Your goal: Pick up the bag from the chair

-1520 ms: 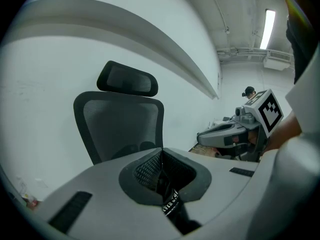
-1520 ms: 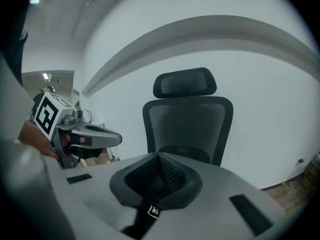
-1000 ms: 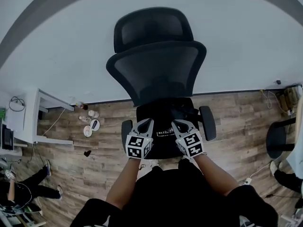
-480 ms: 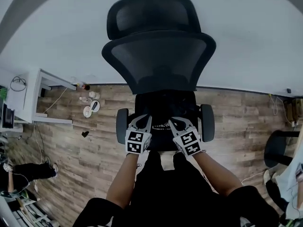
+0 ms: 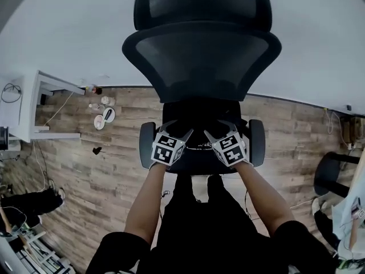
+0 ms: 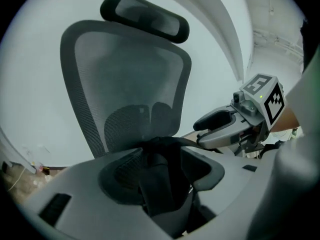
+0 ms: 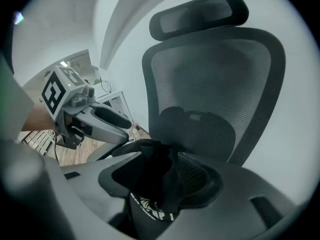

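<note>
A black bag [image 5: 199,133] with a small white print lies on the seat of a black mesh office chair [image 5: 201,59]. My left gripper [image 5: 177,132] and right gripper [image 5: 219,132] sit side by side over the seat front, pointing at the backrest. In the left gripper view a black strap and bunched fabric [image 6: 161,170] run between the jaws of the left gripper [image 6: 159,180]. In the right gripper view, dark bag cloth [image 7: 156,168] fills the gap of the right gripper [image 7: 161,178], with the printed bag body [image 7: 146,207] hanging below. Each gripper view shows the other gripper beside it.
The chair's armrests [image 5: 146,148] [image 5: 256,141] flank my grippers. A white desk [image 5: 35,108] stands at the left with small items [image 5: 104,115] on the wooden floor beside it. Another dark chair [image 5: 332,173] is at the right. A person's legs [image 5: 31,201] lie at lower left.
Both grippers have moved forward over the seat towards the backrest, and the chair now fills more of the head view. The grippers stay close together.
</note>
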`<control>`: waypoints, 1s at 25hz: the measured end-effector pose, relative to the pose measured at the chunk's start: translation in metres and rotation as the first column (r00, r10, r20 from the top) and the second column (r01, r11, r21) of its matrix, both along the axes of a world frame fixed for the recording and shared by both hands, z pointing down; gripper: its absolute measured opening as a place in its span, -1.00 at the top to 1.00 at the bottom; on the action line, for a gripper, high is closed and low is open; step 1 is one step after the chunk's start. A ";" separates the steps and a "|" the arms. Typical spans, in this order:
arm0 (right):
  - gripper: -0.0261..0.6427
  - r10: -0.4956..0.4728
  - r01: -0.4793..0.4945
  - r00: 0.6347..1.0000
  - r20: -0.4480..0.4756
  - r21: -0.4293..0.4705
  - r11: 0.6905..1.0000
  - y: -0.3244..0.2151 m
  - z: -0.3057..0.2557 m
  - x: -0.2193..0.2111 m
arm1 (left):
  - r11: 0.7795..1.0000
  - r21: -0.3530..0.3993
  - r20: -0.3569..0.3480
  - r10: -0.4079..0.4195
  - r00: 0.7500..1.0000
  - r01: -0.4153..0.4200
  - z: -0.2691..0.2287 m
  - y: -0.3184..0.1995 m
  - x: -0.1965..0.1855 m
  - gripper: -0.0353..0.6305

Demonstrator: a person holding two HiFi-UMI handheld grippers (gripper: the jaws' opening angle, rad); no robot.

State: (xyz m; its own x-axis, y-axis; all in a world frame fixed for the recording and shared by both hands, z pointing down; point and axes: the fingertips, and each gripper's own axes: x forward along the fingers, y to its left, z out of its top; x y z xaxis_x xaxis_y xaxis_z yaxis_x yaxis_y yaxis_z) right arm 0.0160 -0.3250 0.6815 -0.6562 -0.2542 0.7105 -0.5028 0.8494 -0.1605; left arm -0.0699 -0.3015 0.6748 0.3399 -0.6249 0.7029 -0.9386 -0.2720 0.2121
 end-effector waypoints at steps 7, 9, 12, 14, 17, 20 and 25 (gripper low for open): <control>0.02 -0.088 0.080 0.986 -0.140 -0.062 0.995 -0.031 0.060 -0.020 | 0.977 -0.195 -0.041 0.083 0.996 -0.089 0.076 -0.018 -0.004 -0.11; -0.01 -0.152 0.136 0.968 -0.199 -0.093 0.986 -0.032 0.079 -0.023 | 0.962 -0.238 -0.055 0.122 0.991 -0.132 0.090 -0.022 0.002 -0.15; -0.03 -0.254 0.223 0.924 -0.286 -0.135 0.965 -0.033 0.105 -0.025 | 0.936 -0.290 -0.054 0.194 0.980 -0.201 0.109 -0.029 0.010 -0.17; -0.03 -0.286 0.243 0.901 -0.325 -0.167 0.955 -0.031 0.119 -0.022 | 0.918 -0.317 -0.043 0.240 0.970 -0.241 0.119 -0.031 0.015 -0.17; 0.19 -0.286 0.232 0.874 -0.393 -0.181 0.956 -0.033 0.135 -0.013 | 0.895 -0.349 -0.044 0.281 0.959 -0.278 0.131 -0.027 0.020 -0.15; 0.34 -0.274 0.204 0.870 -0.410 -0.207 0.957 -0.031 0.141 -0.010 | 0.880 -0.374 -0.056 0.295 0.954 -0.293 0.138 -0.020 0.020 0.00; 0.63 -0.255 0.210 0.902 -0.348 -0.163 0.964 -0.030 0.129 -0.018 | 0.894 -0.353 -0.051 0.278 0.959 -0.277 0.139 -0.013 0.016 0.39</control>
State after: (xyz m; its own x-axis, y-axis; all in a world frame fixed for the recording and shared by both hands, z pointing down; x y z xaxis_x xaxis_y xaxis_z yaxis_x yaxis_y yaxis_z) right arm -0.0020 -0.3551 0.8101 -0.3778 -0.0252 0.9255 -0.3356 0.9354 -0.1115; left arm -0.0544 -0.3141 0.8137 0.4624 -0.2163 0.8599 -0.8362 -0.4290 0.3418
